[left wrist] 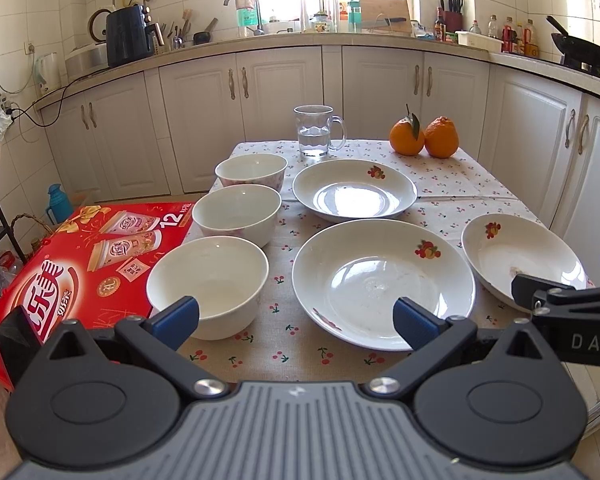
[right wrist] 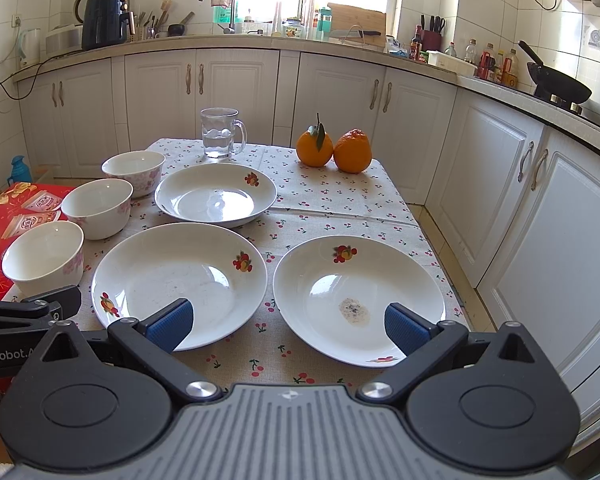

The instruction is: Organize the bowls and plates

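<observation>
Three bowls (left wrist: 207,280) are set in a line down the left edge of the table (left wrist: 452,184), the line running away from the left gripper (left wrist: 296,316); all stand upright, mouths up, the two farther ones touching or nearly so. The nearest bowl is seen just beyond the left blue finger pad (left wrist: 178,316), partly behind it. Three shallow plates are laid flat, rims up, each bearing a painted fruit motif: the near plate (left wrist: 380,280) lies just ahead of the right pad of the left gripper; the far plate (left wrist: 354,188) lies beyond it, apart from it; the third plate (right wrist: 360,296), with a small speckled stain at its centre, is seen between and ahead of the fingers of the right gripper (right wrist: 287,326). Both grippers are held with fingers spread wide, nothing between them, above the near table edge.

Beyond the plates a glass mug (left wrist: 316,130) of water and two oranges (left wrist: 424,138) are placed on the cherry-print cloth. To the left of the left fingers a red carton (left wrist: 80,256) is seen, printed with Chinese characters and "12". "DAS" is read on the right gripper in the left view; "enRobot" on the left gripper in the right view.
</observation>
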Tool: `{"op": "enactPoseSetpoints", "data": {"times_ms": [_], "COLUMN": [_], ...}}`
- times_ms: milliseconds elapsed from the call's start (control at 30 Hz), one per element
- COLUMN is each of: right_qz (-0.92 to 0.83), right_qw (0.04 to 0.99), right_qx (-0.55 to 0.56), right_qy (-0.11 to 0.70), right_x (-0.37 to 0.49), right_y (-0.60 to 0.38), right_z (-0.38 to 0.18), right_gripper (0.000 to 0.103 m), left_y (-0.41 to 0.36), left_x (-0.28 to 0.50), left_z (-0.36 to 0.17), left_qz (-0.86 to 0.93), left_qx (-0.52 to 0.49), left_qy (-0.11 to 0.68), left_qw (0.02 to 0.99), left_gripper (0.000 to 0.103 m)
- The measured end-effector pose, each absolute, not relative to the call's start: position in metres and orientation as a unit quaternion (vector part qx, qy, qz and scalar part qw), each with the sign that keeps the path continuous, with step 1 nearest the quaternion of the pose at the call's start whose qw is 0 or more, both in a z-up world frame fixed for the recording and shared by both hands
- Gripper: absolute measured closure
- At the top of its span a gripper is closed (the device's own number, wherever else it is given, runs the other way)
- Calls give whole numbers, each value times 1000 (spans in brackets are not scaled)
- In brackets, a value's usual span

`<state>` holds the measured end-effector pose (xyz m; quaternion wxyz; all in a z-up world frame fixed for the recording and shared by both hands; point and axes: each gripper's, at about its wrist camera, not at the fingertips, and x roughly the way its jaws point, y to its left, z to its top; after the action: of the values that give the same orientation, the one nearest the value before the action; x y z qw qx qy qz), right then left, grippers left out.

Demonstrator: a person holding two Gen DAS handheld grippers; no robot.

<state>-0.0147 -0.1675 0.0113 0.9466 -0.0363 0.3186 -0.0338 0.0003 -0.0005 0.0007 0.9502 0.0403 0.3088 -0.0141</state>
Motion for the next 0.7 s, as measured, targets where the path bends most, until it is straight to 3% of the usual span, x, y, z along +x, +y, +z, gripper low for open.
{"op": "enactPoseSetpoints", "data": {"times_ms": [700], "right_qz": [-35], "right_qw": [947], "right_qx": [-36], "right_qy": [317], "right_x": [-14], "right_y": [-167], "right_z": [13], "right_gripper": [0], "left_y": [-3], "left_x": [2], "left_z": [0], "left_qz": [-14], "left_qx": [42], "left_qy": [309], "left_qw": [950], "left_gripper": [1]}}
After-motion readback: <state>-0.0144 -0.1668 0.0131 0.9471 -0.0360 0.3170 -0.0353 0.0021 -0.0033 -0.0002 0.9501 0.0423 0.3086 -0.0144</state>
